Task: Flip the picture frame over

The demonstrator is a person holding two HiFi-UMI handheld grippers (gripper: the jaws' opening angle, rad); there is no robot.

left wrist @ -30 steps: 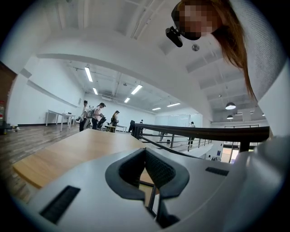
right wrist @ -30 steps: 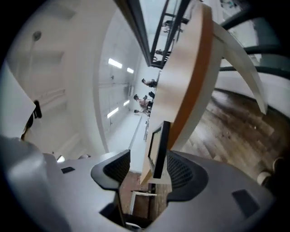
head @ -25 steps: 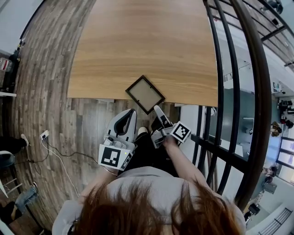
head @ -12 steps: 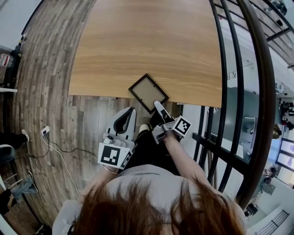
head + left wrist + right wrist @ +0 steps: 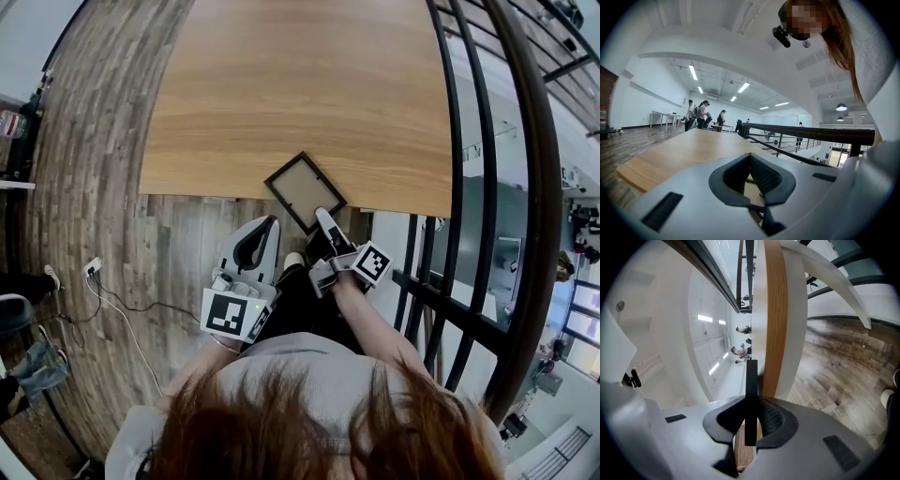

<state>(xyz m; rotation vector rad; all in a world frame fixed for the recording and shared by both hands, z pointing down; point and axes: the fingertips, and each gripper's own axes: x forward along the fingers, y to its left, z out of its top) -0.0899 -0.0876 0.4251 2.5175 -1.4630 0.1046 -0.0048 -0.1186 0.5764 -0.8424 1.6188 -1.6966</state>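
A black picture frame [image 5: 302,187] with a beige panel lies turned like a diamond at the front edge of the wooden table [image 5: 281,84]. Its near corner sticks out past the edge. My right gripper [image 5: 322,217] has just been closing its jaws on that corner. In the right gripper view the frame [image 5: 751,376] shows edge-on as a black bar between the pads of the right gripper [image 5: 751,401], which press on it. My left gripper [image 5: 270,225] hangs below the table edge, left of the frame, with its tips together. Nothing is between the jaws of the left gripper [image 5: 750,157].
A black metal railing [image 5: 469,187] runs close along the table's right side. Wooden floor [image 5: 94,187] lies to the left, with a cable and a socket [image 5: 92,275] on it. Far off, several people [image 5: 701,115] stand by other tables.
The right gripper's jaws have narrowed onto the frame's near corner. The left gripper has stayed where it was.
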